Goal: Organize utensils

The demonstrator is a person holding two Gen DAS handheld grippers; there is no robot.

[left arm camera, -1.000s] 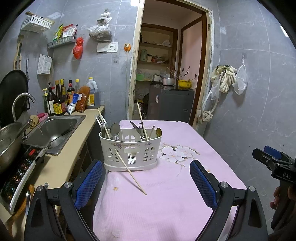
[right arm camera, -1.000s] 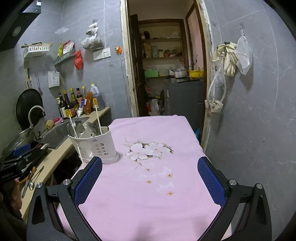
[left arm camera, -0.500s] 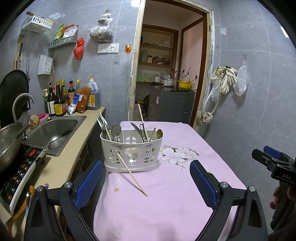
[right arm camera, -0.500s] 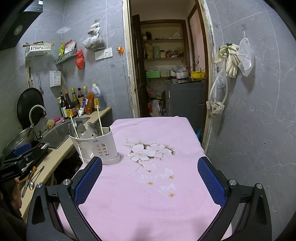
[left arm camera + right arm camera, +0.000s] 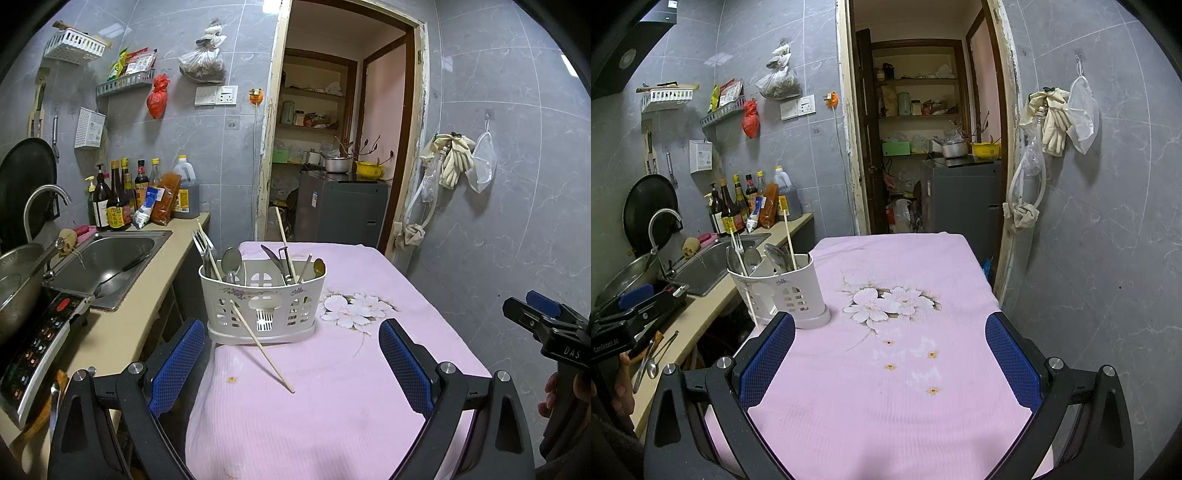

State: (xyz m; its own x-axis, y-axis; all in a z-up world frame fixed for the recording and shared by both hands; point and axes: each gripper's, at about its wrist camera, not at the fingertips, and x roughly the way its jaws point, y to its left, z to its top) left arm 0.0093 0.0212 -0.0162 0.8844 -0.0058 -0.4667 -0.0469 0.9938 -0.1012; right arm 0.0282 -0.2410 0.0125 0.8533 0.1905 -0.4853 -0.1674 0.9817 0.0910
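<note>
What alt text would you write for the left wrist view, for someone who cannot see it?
A white utensil caddy holding spoons, a knife and chopsticks stands on a pink flowered tablecloth, with one loose chopstick leaning against its front. The open, empty left tongs frame the foreground; a steel sink and sauce bottles lie to the left.

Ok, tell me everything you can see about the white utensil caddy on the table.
The caddy is a white plastic oval basket with cut-out slots, a small floral print and a wider base tray. It stands upright on the pink cloth near the table's sink-side edge. Spoons, a fork, a knife and chopsticks stand inside. One loose chopstick leans against its front, tip on the cloth. Neither gripper touches it.
</note>
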